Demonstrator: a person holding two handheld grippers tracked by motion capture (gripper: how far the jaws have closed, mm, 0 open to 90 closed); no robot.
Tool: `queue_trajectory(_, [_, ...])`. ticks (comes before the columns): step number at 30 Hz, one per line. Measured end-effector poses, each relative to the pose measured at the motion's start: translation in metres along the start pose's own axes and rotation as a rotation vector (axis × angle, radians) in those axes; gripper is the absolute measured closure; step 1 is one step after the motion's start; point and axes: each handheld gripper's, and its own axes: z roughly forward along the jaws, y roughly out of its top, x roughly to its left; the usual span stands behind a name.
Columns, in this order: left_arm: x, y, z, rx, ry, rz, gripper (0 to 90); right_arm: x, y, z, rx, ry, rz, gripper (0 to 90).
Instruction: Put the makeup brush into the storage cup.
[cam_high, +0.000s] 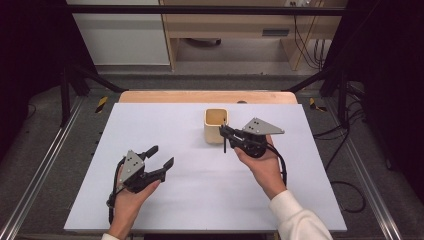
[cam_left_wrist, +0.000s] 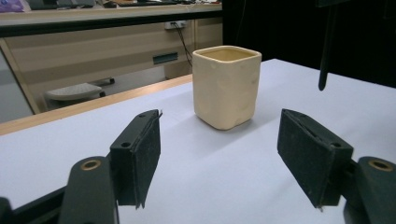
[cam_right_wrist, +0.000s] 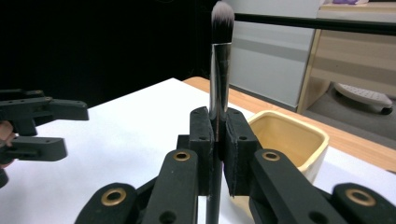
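item 1: makeup brush (cam_right_wrist: 219, 70). black handle, shiny metal ferrule, grey-white bristle tip. stands upright, bristles up, pinched at the handle by the right gripper (cam_right_wrist: 218, 140), jaws pressed together on it. handle's lower end hangs down past the jaws; seen in high view as a thin dark stick (cam_high: 225, 146) just in front of the cup, above the table sheet.

item 2: cup (cam_high: 216, 125). cream-yellow, squarish w/ rounded corners, open top, nothing visible inside. upright on the table, far-centre of the sheet. sits just beside the right gripper's (cam_high: 226, 134) jaws in high view; in right gripper view it lies right behind them (cam_right_wrist: 292, 140).

item 3: left gripper (cam_high: 161, 156). held in the left hand (cam_high: 127, 200), near-left of the table, well apart from the cup. jaws spread, nothing between the pads (cam_left_wrist: 140, 154); pointed toward the cup (cam_left_wrist: 226, 86). no contact w/ anything.

item 4: right hand (cam_high: 265, 167). holds the right gripper, grey plate on top, white sleeve at the wrist.

item 5: table (cam_high: 175, 200). pale lilac-white sheet over a wood top; wood edge shows at the far side.
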Motion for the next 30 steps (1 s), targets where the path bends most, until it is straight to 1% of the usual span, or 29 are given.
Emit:
queue_trajectory(2, [0.004,-0.001,-0.003,-0.005,0.002,-0.01,29.7,-0.001,0.003,0.0,-0.005,-0.004,-0.003,83.4])
queue_trajectory(6, [0.012,-0.005,-0.008,-0.004,0.006,-0.034,26.8,-0.005,0.008,0.001,-0.007,-0.018,-0.026,83.4])
queue_trajectory(7, [0.014,-0.006,-0.01,-0.002,0.006,-0.031,26.0,-0.006,0.009,0.001,-0.009,-0.023,-0.026,83.4])
queue_trajectory(9, [0.017,-0.008,-0.013,0.008,0.004,-0.008,22.6,-0.009,0.01,0.001,-0.013,-0.029,-0.029,83.4])
queue_trajectory(10, [0.019,-0.01,-0.015,0.011,0.007,0.002,22.1,-0.011,0.011,0.001,-0.016,-0.034,-0.023,83.4])
queue_trajectory(11, [0.02,-0.011,-0.017,0.01,0.003,-0.004,21.5,-0.012,0.011,0.002,-0.014,-0.038,-0.022,83.4])
queue_trajectory(12, [0.022,-0.013,-0.02,0.006,0.001,-0.02,20.0,-0.014,0.012,0.002,-0.017,-0.043,-0.022,83.4])
queue_trajectory(14, [0.024,-0.014,-0.023,0.004,0.004,-0.021,19.1,-0.017,0.012,0.002,-0.022,-0.052,-0.017,83.4])
queue_trajectory(15, [0.026,-0.014,-0.024,0.0,0.004,-0.032,18.2,-0.018,0.013,0.002,-0.028,-0.055,-0.017,83.4])
queue_trajectory(18, [0.028,-0.016,-0.025,-0.005,-0.003,-0.046,16.4,-0.021,0.014,0.002,-0.041,-0.068,-0.017,83.4])
queue_trajectory(20, [0.028,-0.017,-0.026,-0.014,-0.017,-0.032,14.9,-0.023,0.015,0.002,-0.048,-0.077,-0.014,83.4])
queue_trajectory(22, [0.028,-0.017,-0.026,-0.02,-0.022,-0.022,14.4,-0.025,0.016,0.003,-0.052,-0.085,-0.014,83.4])
queue_trajectory(26, [0.029,-0.017,-0.027,-0.028,-0.036,-0.016,13.8,-0.027,0.019,0.003,-0.054,-0.094,-0.018,83.4])
queue_trajectory(30, [0.03,-0.016,-0.027,-0.034,-0.024,-0.016,13.6,-0.029,0.02,0.004,-0.057,-0.103,-0.025,83.4])
